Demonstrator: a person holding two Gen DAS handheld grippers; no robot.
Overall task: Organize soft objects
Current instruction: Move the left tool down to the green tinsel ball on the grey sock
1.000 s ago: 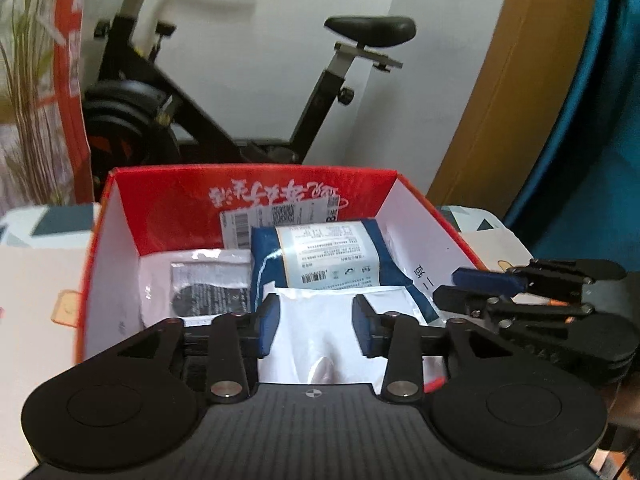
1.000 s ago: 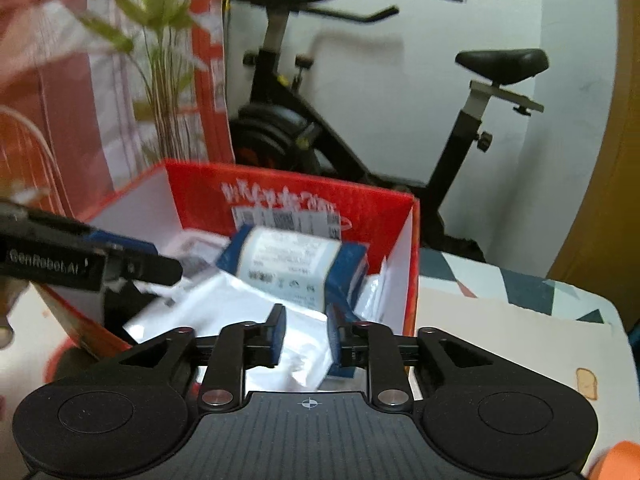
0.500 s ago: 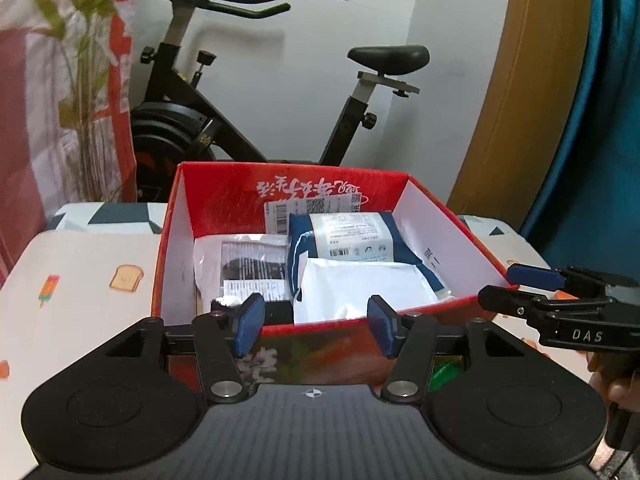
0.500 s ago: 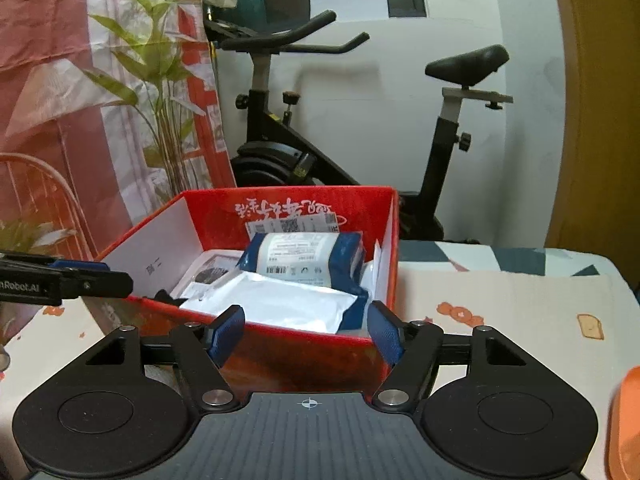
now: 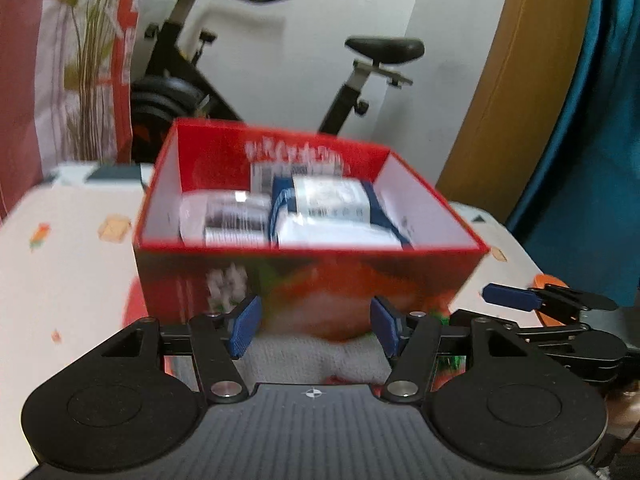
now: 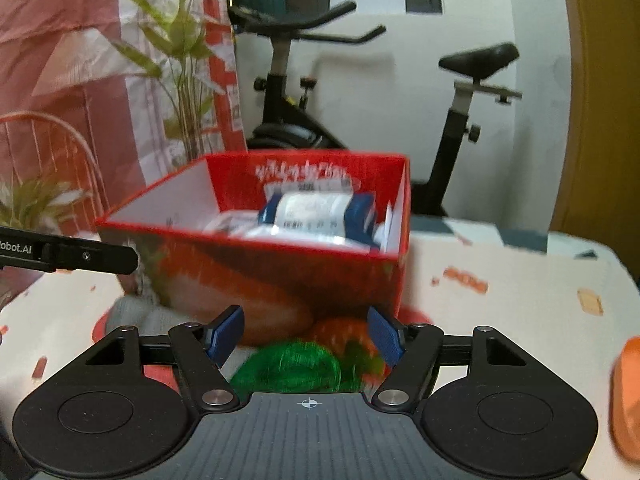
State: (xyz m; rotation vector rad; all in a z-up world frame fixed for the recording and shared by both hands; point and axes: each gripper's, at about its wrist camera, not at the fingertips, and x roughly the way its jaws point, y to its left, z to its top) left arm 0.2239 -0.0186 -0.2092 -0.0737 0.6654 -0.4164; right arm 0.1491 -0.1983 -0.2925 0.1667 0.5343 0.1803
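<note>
Both frames are motion-blurred; fine print is unreadable.

Your left gripper [image 5: 314,326] sits at the bottom centre of its frame, fingers spread wide and released, nothing between the blue pads [image 5: 242,326]. Just past the fingertips lies a pale grey knitted soft item [image 5: 316,354], touching the near wall of the red open-topped cardboard box [image 5: 308,280]. The box fills mid-frame; its near rim runs level across the centre. Inside, a blue-and-white labelled soft pack [image 5: 332,200] lies right of centre, a flat white pouch [image 5: 336,236] in front of it, and a clear bag with dark contents [image 5: 232,220] on the left.

Your right gripper [image 6: 310,334] is likewise spread and empty. Between its fingers you see a green ribbed soft object [image 6: 288,368] and a red-orange soft object [image 6: 344,336], both at the foot of the box's near wall [image 6: 260,280]. The left gripper's black arm juts in at mid-left.

Bare white patterned tablecloth [image 6: 500,312] extends to the right of the box. An orange object [image 6: 626,396], cut off by the frame, sits at the lower-right edge. A black exercise bike [image 6: 460,120] stands behind the table.
</note>
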